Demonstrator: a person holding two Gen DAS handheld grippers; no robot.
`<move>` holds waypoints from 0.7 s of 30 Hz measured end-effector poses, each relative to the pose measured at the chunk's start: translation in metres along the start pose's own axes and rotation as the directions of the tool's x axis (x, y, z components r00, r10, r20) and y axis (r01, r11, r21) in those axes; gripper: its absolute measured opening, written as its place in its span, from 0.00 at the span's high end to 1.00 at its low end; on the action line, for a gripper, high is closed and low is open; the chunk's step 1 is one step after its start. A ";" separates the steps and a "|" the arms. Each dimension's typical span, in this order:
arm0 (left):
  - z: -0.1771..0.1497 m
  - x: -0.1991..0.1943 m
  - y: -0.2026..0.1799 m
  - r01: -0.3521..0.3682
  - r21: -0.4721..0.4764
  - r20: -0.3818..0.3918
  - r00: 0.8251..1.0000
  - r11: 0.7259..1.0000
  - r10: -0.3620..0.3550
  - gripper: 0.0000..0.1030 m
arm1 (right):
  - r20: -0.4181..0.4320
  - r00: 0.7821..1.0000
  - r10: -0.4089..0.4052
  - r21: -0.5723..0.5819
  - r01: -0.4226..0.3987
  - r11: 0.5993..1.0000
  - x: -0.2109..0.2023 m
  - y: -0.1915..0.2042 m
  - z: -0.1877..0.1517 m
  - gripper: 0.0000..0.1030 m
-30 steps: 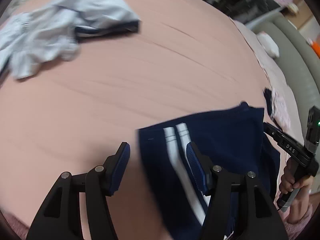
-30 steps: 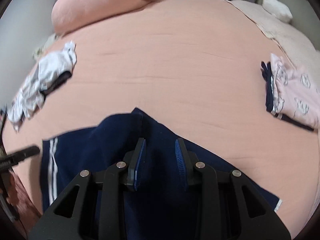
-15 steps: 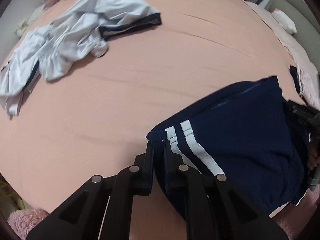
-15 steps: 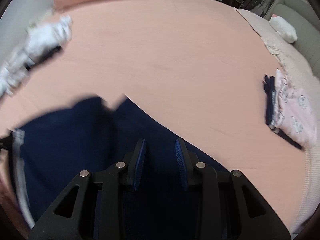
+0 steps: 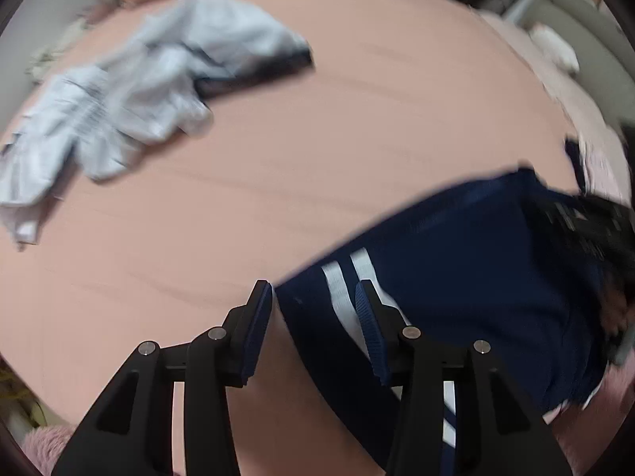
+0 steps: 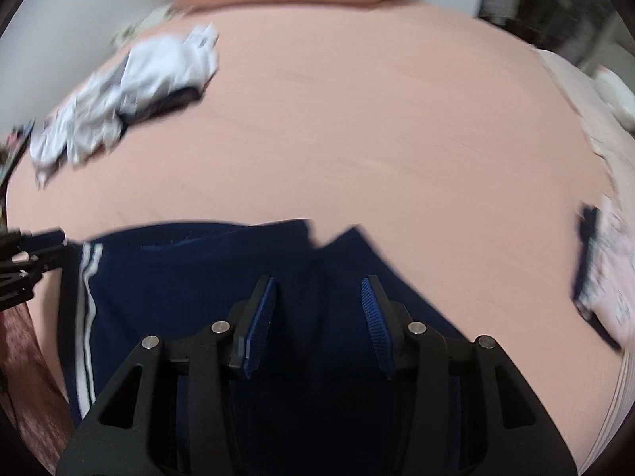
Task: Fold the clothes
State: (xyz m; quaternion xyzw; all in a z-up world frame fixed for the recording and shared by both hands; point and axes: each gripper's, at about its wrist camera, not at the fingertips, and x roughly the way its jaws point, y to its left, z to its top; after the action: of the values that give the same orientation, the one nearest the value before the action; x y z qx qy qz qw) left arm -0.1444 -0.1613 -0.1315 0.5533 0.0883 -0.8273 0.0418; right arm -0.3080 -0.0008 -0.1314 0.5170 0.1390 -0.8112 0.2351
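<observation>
Pink bedsheet (image 5: 317, 158) carries navy shorts (image 5: 456, 277) at four o'clock; both grippers (image 5: 313, 309) (image 6: 317, 305) gape apart, so pinch corners evenly.

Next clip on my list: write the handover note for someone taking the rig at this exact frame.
Left gripper: open, empty, at the striped corner of the navy shorts.
Right gripper: open, empty, over the middle of the same shorts.
Navy shorts lie on the pink bed, near edge; they look partly folded, with layers overlapping.
Done: a folded pink garment sits at the bed's right side.
Left: finish the shorts, then the crumpled light grey garment at the far left.
</observation>
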 end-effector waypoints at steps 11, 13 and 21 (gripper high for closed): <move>0.007 0.030 0.025 -0.003 -0.024 -0.035 0.999 1.000 0.002 0.79 | 0.063 0.998 -0.012 0.104 0.005 0.995 0.028 -0.004 0.013 0.87; 0.000 0.018 0.015 0.037 -0.003 -0.019 0.999 0.999 -0.037 0.64 | 0.062 0.998 0.021 0.146 -0.030 0.989 0.025 -0.013 0.012 0.86; -0.028 -0.033 -0.028 0.192 0.087 0.035 0.980 0.977 -0.196 0.63 | 0.113 0.982 0.150 0.295 -0.177 0.939 -0.061 -0.035 -0.025 0.67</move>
State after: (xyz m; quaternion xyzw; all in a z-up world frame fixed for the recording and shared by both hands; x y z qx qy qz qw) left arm -0.1114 -0.1299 -0.1087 0.5253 0.1063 -0.8421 -0.0604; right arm -0.2853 0.0556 -0.0873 0.5200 -0.0414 -0.8229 0.2254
